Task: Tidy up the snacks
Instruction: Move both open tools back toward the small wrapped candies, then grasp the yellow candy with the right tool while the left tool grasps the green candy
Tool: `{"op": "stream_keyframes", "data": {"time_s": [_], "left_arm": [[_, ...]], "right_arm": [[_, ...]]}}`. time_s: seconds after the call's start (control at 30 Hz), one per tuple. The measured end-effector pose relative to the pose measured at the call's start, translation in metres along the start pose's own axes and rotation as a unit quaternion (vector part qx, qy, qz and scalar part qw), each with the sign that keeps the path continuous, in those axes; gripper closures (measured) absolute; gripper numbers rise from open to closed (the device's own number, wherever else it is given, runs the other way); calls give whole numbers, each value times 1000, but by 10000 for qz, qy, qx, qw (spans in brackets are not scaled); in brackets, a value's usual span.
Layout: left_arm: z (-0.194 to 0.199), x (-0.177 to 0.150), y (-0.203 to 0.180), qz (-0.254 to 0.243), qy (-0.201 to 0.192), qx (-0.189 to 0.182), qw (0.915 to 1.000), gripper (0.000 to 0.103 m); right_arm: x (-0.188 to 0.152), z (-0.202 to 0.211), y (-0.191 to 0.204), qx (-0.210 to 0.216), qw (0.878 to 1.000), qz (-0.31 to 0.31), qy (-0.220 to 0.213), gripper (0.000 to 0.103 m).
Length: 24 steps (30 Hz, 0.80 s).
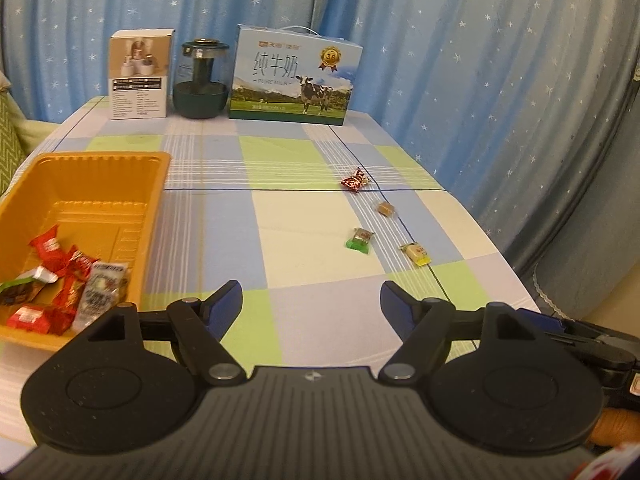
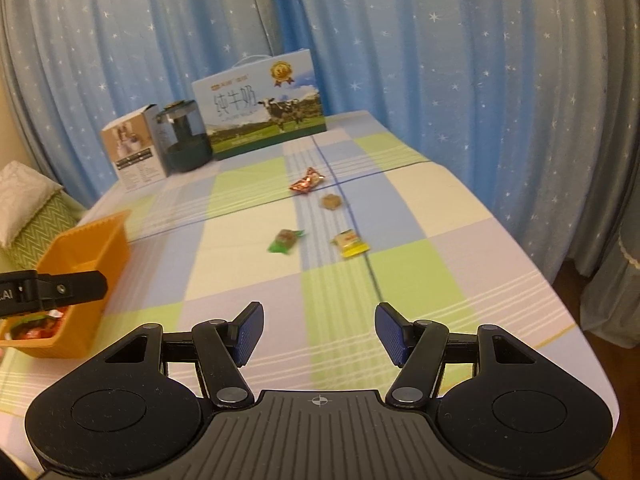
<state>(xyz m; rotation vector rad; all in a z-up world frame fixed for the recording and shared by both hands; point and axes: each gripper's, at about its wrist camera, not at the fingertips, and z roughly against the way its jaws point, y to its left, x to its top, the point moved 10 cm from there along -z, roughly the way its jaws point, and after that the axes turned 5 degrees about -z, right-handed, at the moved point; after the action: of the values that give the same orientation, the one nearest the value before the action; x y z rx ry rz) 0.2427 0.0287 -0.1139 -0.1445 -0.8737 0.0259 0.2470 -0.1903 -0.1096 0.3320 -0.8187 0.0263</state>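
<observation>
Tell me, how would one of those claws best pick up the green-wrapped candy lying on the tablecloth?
Probably from above, pinching the plump middle of the green-wrapped candy across its narrow width. It lies flat on the tablecloth, with thin twisted wrapper ends that would slip or crumple. The right gripper stands open and empty with clear cloth ahead.
</observation>
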Motion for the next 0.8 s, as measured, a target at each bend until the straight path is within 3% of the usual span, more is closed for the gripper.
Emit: {"op": "stream_keyframes", "data": {"time_s": [0.53, 0.67, 0.8], "left_arm": [[-104, 20, -17, -453, 163, -55, 9988, 28], [-127, 24, -19, -555, 196, -87, 9982, 28], [-145, 26, -19, -622, 220, -117, 9978, 28]], "right_arm": [[33, -107, -31, 75, 9979, 612, 173, 42], [36, -130, -30, 161, 9972, 657, 333, 53], [43, -145, -25, 244, 9958, 835, 271, 55]]}}
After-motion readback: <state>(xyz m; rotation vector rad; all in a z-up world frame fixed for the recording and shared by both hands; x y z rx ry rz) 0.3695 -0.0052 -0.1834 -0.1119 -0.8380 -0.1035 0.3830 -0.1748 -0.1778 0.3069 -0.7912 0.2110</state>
